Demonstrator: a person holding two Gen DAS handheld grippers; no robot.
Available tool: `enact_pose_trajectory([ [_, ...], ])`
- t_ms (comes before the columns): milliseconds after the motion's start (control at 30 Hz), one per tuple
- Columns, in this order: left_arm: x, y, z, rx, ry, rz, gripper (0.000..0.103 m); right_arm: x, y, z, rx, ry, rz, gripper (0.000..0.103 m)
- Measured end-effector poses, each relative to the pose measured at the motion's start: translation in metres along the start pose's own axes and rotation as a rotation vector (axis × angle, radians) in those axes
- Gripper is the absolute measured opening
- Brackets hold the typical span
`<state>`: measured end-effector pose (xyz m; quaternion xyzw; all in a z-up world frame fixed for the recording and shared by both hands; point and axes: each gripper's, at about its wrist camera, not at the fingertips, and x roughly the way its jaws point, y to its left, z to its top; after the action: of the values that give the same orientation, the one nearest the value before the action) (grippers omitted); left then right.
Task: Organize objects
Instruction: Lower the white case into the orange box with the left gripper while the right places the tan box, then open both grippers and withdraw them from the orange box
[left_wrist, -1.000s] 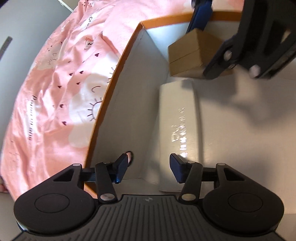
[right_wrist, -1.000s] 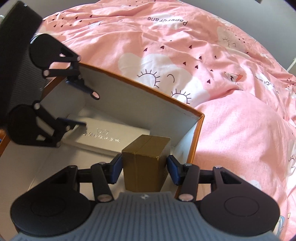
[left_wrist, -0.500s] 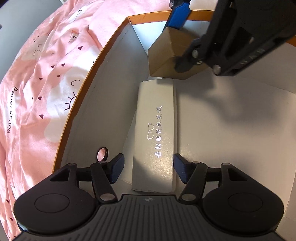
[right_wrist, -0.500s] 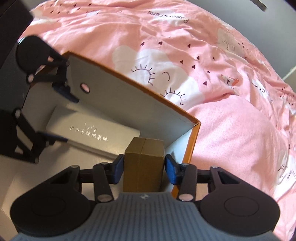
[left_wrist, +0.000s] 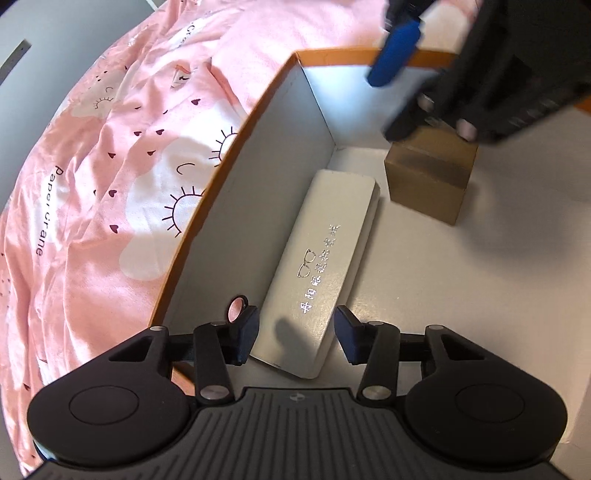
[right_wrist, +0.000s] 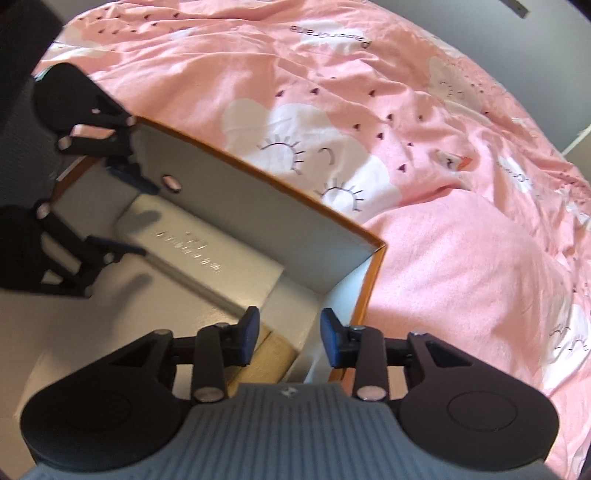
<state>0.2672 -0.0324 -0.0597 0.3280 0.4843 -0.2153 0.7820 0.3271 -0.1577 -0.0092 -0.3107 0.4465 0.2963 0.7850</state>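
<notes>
Two tongs in frame. Left tongs (left_wrist: 297, 334): jaws have just been closing, pads either side of the near end of the white case (left_wrist: 325, 266), small gaps visible on both sides, so not clamped on it. Right tongs (right_wrist: 288, 334): jaws have also just been closing, but nothing sits between the pads; released, sitting above the brown carton (left_wrist: 430, 177), whose top shows just below the left pad in the right wrist view.

Count: one large box (left_wrist: 258, 206), white inside with orange rim, holding two items. The white case (one, silver print on lid) lies flat along the box's side wall, running from 6 toward 12 o'clock in the left wrist view. The brown carton (one) stands at 1 o'clock from it, near the far corner, close to the case, contact unclear.

The box rests on a bed, one pink printed duvet (right_wrist: 406, 166) around it.
</notes>
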Motion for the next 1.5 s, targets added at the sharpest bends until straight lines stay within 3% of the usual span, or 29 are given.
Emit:
enact_pose_trajectory([
  [67,-0.006,0.003,-0.003,-0.026,-0.015,-0.017,0.056,-0.007,0.008,-0.005,-0.014,0.01,0.035,0.041],
  [167,-0.01,0.007,-0.001,-0.047,-0.047,-0.032,0.056,-0.012,0.024,-0.012,-0.07,-0.001,0.066,0.051],
  [367,-0.021,0.007,-0.001,-0.097,-0.085,-0.067,0.056,0.003,0.048,-0.021,-0.271,0.024,0.028,0.052],
  [467,-0.028,0.009,-0.004,-0.114,-0.102,-0.078,0.056,0.012,0.054,-0.028,-0.383,0.052,-0.031,0.047],
  [600,-0.033,0.013,-0.008,-0.141,-0.115,-0.09,0.056,0.021,0.049,-0.029,-0.407,0.093,-0.074,0.037],
  [767,-0.04,0.022,-0.013,-0.178,-0.134,-0.093,0.056,0.027,0.052,-0.032,-0.528,0.06,-0.124,0.035],
  [933,-0.053,0.031,-0.021,-0.21,-0.171,-0.108,0.056,0.036,0.054,-0.024,-0.585,0.03,-0.178,0.025],
  [1000,-0.058,0.033,-0.023,-0.213,-0.183,-0.107,0.056,0.039,0.054,-0.022,-0.586,0.016,-0.211,0.019],
  [1267,-0.08,0.037,-0.035,-0.25,-0.191,-0.095,0.056,0.025,0.048,-0.019,-0.436,-0.005,-0.221,0.016],
  [1500,-0.122,0.041,-0.062,-0.339,-0.146,-0.076,0.056,-0.039,0.066,-0.011,-0.124,-0.134,-0.059,0.017],
])
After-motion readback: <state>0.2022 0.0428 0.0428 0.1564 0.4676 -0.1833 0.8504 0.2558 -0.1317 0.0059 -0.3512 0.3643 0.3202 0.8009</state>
